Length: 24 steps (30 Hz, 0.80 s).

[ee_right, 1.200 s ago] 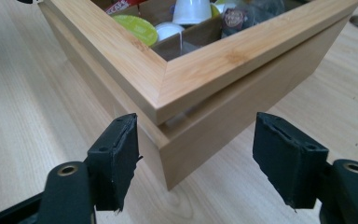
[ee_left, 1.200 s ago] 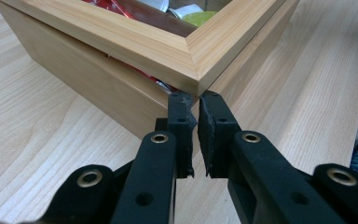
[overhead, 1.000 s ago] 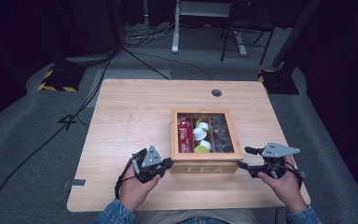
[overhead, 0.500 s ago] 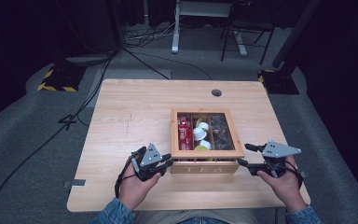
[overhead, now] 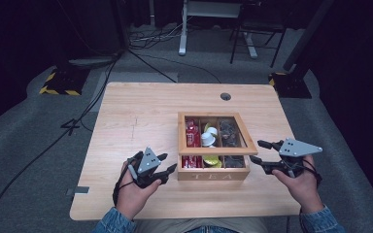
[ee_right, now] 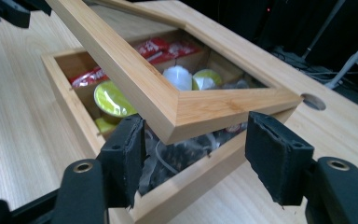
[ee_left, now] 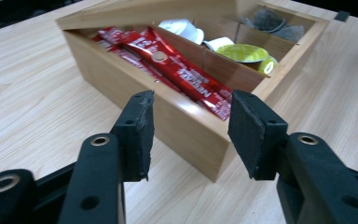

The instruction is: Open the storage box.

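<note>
Overhead, we see the wooden tea box (overhead: 212,145) near the table's (overhead: 141,116) front edge, its lid (overhead: 213,130) lifted partway, between our left gripper (overhead: 167,165) and right gripper (overhead: 261,151), both with jaws apart. Along the left gripper (ee_left: 189,133), red sachets (ee_left: 177,70) and a green capsule (ee_left: 248,52) lie inside. Along the right gripper (ee_right: 193,156), the lid's corner (ee_right: 233,109) hangs between the spread jaws, untouched.

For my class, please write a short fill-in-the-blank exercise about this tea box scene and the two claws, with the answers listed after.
1. The wooden box has the word ____ on its front.
2. The box lid is partly ____.
3. The long sachets in the box are ____ in colour.
4. Both the left claw and the right claw stand ____.

Answers: TEA; raised; red; open
</note>
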Tool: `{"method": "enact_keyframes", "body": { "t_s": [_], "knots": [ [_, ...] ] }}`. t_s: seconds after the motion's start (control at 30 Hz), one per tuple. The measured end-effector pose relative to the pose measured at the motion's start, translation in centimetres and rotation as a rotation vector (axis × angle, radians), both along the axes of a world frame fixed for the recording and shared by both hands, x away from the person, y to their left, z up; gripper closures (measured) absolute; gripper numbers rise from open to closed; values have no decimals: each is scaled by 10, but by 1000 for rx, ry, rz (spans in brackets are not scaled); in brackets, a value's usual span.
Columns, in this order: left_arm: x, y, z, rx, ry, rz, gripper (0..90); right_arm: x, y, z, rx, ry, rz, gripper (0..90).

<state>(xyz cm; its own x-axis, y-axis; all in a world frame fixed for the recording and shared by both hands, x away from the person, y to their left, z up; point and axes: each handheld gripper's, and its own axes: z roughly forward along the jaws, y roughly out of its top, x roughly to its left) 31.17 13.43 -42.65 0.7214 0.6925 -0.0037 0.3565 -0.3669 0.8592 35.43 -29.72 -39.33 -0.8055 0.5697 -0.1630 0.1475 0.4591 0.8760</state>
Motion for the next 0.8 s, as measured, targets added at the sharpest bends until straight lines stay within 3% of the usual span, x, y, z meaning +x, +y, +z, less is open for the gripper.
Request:
{"method": "enact_keyframes", "body": {
  "t_s": [0.33,0.7,0.8],
  "knots": [
    [-6,16,-4,12,6,45,525,11,1,22,15,-52,17,427],
    [-3,36,-9,3,23,98,533,26,8,41,18,-71,46,481],
    [0,39,-11,2,30,107,533,32,8,47,40,-70,46,483]
  ]
}}
